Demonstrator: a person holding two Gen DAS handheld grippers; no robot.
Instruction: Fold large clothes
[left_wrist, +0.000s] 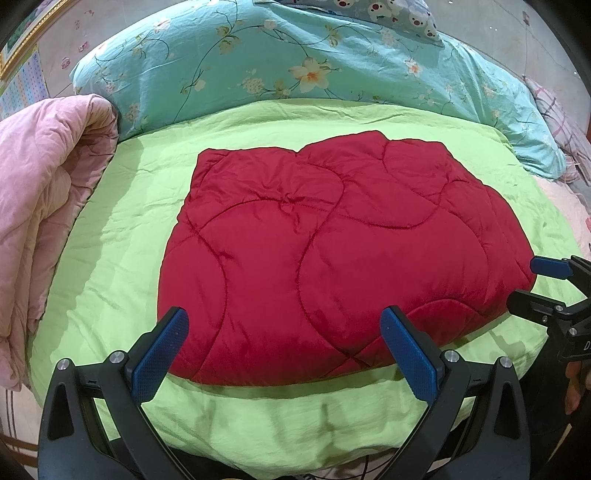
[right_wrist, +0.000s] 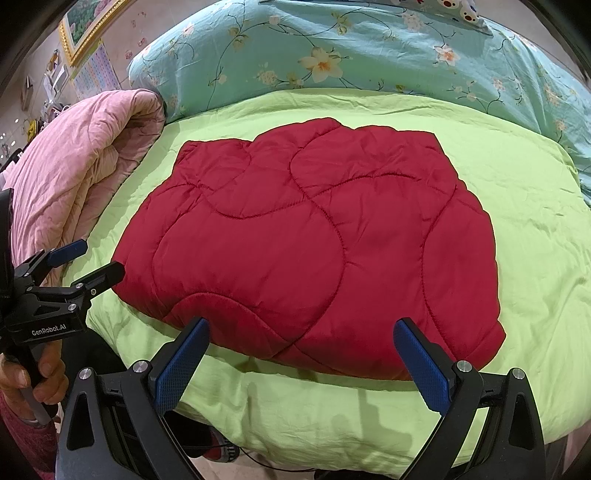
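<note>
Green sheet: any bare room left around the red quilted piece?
Bare green sheet right of the red quilted piece, plus a strip between it and the teal floral duvet. Left is tight: the pink quilt crowds it.

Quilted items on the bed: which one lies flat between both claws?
The red quilted garment, spread on the green sheet; the pink quilt sits bunched at the left side.

White "GenRobot.AI" lettering on black left gripper (right_wrist: 86, 266) body, right wrist view. No other legible text.

pink quilt (left_wrist: 44, 206) cropped left; wall picture (right_wrist: 88, 26) cropped
</note>
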